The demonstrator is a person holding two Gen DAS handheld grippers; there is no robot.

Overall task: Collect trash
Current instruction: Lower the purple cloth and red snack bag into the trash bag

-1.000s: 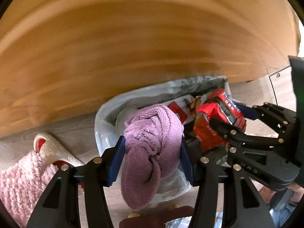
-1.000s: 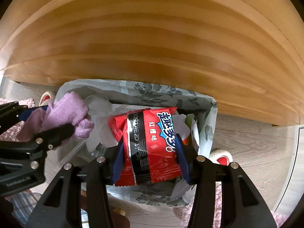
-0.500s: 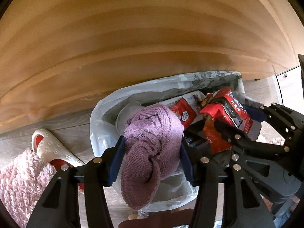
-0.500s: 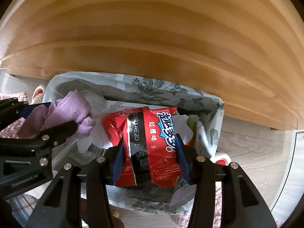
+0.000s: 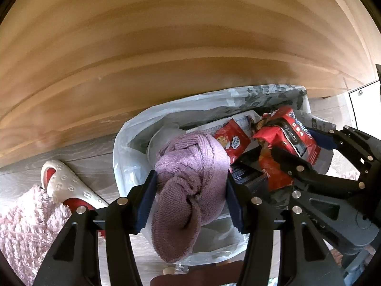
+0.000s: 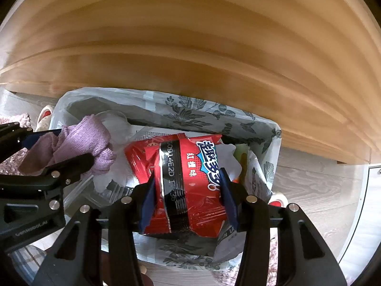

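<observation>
Pinching a bunched purple knit cloth (image 5: 190,181), the left gripper (image 5: 190,197) has both blue pads (image 5: 148,200) pressed into its sides; a loose fold hangs down between the fingers toward the camera. Right gripper (image 6: 187,195) likewise clamps a red snack packet (image 6: 183,183), pads dug into its left and right edges, black band and white lettering facing up.

Both loads hang over the open mouth of a bin lined with a leaf-printed plastic bag (image 6: 190,114). Beyond the left fingers, inside the bag: crumpled white plastic and a smaller red cookie wrapper (image 5: 232,140). The right gripper with its packet shows just to the right of the left fingers; seen from the right wrist, the cloth sits to the left of the packet, apart from it.

Past the bin, a light wooden panel (image 5: 166,47) fills the far field. Left of the left fingers, on grey wood-grain floor (image 5: 90,166), a white-and-red slipper (image 5: 69,186) and a pink fluffy rug (image 5: 26,224).
</observation>
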